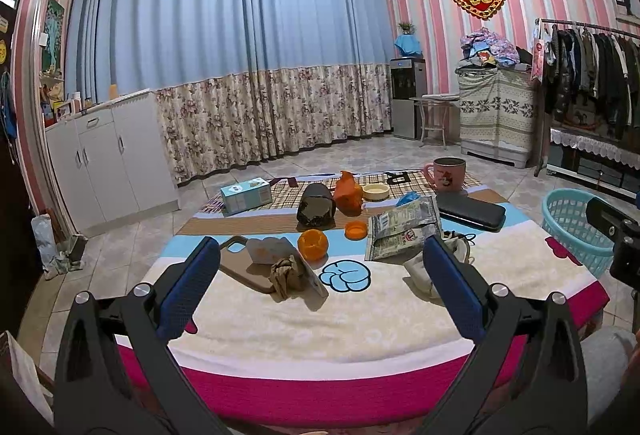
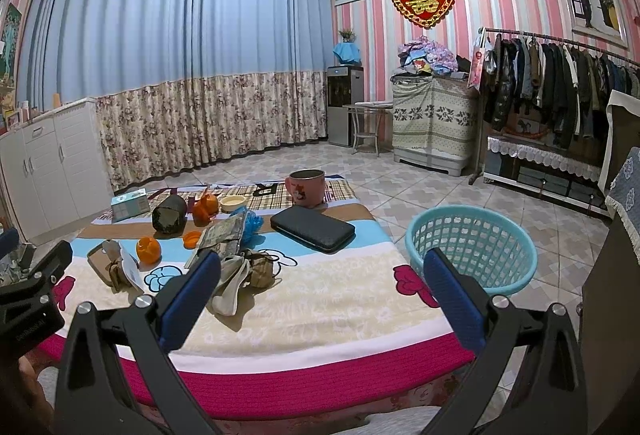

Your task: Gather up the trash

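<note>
Trash lies on a low table covered with a striped cloth [image 1: 304, 327]. An orange peel cup [image 1: 313, 243], a small orange peel piece [image 1: 356, 229], a silver snack wrapper [image 1: 404, 231], a crumpled brown paper [image 1: 286, 275] and a white crumpled wrapper [image 1: 420, 271] sit just beyond my left gripper [image 1: 322, 255], which is open and empty. My right gripper [image 2: 323, 259] is open too, with nothing between its fingers. Its left finger stands close to the white wrapper [image 2: 230, 287] and a brown crumpled wad [image 2: 260, 269]. A turquoise basket [image 2: 472, 247] stands on the floor off the table's right edge.
Farther back on the table are a black wallet [image 2: 312, 227], a pink mug [image 2: 306, 187], a dark cylinder [image 1: 316, 209], a larger orange peel [image 1: 349, 191], a small bowl [image 1: 376, 191], a tissue box [image 1: 246, 195] and a brown phone case [image 1: 240, 263]. Tiled floor surrounds the table.
</note>
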`<control>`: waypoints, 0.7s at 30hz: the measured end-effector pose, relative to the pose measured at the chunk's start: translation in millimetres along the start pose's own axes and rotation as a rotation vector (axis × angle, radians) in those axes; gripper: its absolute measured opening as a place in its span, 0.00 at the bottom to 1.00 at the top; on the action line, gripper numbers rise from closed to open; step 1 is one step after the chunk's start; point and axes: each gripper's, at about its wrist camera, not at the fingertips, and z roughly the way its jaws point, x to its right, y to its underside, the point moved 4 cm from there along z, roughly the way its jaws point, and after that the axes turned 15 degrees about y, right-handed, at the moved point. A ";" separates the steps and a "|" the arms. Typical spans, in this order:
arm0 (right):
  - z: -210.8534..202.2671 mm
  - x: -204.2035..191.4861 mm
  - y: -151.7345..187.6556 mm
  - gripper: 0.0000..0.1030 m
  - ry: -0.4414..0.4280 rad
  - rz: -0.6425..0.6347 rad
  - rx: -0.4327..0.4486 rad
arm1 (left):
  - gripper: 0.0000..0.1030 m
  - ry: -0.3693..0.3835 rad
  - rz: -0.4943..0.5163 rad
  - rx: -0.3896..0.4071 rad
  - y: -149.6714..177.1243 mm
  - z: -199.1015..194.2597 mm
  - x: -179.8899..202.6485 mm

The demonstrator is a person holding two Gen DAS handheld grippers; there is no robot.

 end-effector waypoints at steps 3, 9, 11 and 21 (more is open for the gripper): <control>-0.1 -0.3 0.2 0.96 0.001 0.000 0.001 | 0.95 0.000 0.001 0.001 0.1 -0.1 0.2; -0.1 0.7 -0.3 0.96 -0.001 -0.001 0.000 | 0.95 -0.001 0.001 0.001 -0.6 -0.9 -1.0; -0.1 0.6 -0.2 0.96 0.001 0.001 0.000 | 0.95 -0.001 0.002 0.001 -0.5 -1.0 -0.9; -0.1 2.6 -1.2 0.96 0.000 0.000 0.002 | 0.95 -0.003 0.003 0.002 -0.4 -0.8 -0.4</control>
